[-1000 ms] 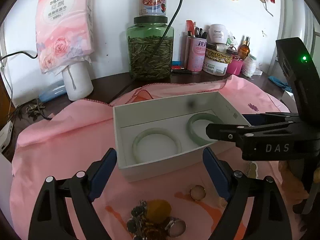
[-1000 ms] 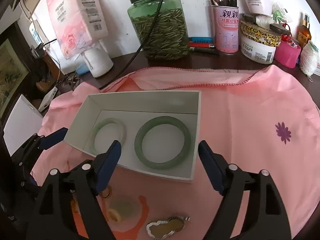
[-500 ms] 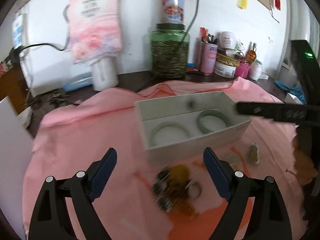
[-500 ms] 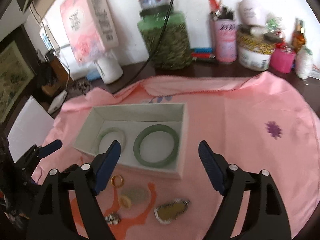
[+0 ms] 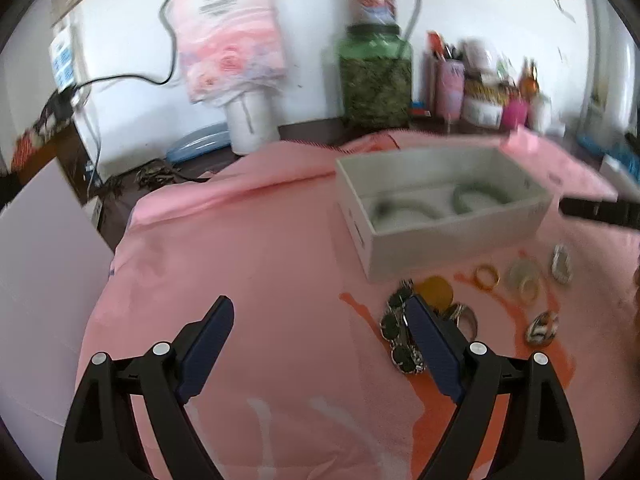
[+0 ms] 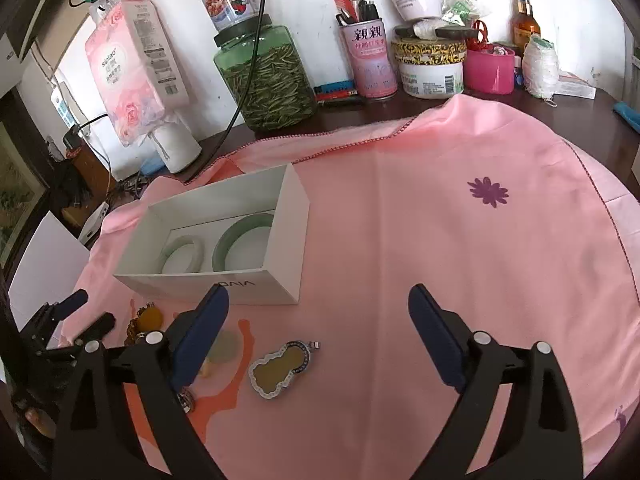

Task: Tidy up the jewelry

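Left gripper and right gripper: jaws wide apart, empty. White box wall partly hides darker jade bangle; left view motion-blurred.

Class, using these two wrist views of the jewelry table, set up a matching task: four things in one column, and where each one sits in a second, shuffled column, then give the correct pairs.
Things
1. darker green jade bangle
2. gourd-shaped pendant with a yellow centre
3. green glass jar of dried leaves
4. purple flower print

Places
A. on the bare dark tabletop by the wall
B. inside the white cardboard box
C. on the pink cloth, right of the box
D. loose on the cloth, in front of the box

Pairs: 1-B, 2-D, 3-A, 4-C
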A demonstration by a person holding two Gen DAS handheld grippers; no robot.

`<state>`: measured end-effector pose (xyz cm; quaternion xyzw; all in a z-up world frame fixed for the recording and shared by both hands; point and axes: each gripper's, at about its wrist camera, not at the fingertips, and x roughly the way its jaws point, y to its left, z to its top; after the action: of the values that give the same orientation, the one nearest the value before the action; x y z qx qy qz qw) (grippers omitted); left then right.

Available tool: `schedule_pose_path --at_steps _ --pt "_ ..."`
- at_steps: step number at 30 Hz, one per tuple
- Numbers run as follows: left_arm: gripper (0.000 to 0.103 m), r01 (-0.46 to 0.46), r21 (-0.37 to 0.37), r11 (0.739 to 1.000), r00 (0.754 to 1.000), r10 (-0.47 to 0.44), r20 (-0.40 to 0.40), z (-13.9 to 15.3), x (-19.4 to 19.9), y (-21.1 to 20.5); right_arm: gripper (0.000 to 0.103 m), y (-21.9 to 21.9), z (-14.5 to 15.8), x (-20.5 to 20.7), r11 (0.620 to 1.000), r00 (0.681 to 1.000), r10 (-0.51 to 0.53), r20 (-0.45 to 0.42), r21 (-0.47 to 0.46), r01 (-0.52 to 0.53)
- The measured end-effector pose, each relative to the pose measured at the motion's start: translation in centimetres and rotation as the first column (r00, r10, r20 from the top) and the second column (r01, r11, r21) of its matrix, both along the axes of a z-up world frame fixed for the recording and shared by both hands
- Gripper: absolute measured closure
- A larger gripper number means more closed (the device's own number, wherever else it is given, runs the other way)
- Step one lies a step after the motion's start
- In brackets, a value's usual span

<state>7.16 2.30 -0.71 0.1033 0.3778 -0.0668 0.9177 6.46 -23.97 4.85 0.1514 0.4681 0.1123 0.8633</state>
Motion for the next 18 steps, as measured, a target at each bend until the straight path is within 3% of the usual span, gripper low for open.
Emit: schedule_pose_path --at_steps 2,8,12,15,18 --pt "0.016 0.021 0.036 0.999 0.999 -0.020 -0.029 -0.7 0.2 -0.8 0.016 0.3 0.0 -0.1 1.000 1.000 0.012 -0.001 -0.015 -0.012" --pt "0.016 0.152 0.025 0.988 0.984 -0.148 -0.100 -1.6 -0.9 -2.9 0.014 2.4 -0.5 -0.1 0.990 0.997 0.077 -0.001 -0.120 -0.077" --pt "0.016 0.207 0.055 0.977 0.976 -0.203 -0.079 -1.5 -2.4 -4.5 0.014 3.5 -1.7 0.2 0.978 0.993 0.112 -0.027 -0.174 -0.115" --pt "0.016 0.178 0.082 0.981 0.984 -0.179 0.012 -0.4 -3.3 -4.5 0.014 3.4 -1.4 0.0 0.979 0.994 0.111 -0.004 -0.172 -0.110" --pt "0.016 0.127 0.026 0.992 0.991 -0.128 0.048 0.7 -2.7 -3.5 0.014 3.4 -0.9 -0.3 0.977 0.994 0.104 0.021 -0.192 -0.098"
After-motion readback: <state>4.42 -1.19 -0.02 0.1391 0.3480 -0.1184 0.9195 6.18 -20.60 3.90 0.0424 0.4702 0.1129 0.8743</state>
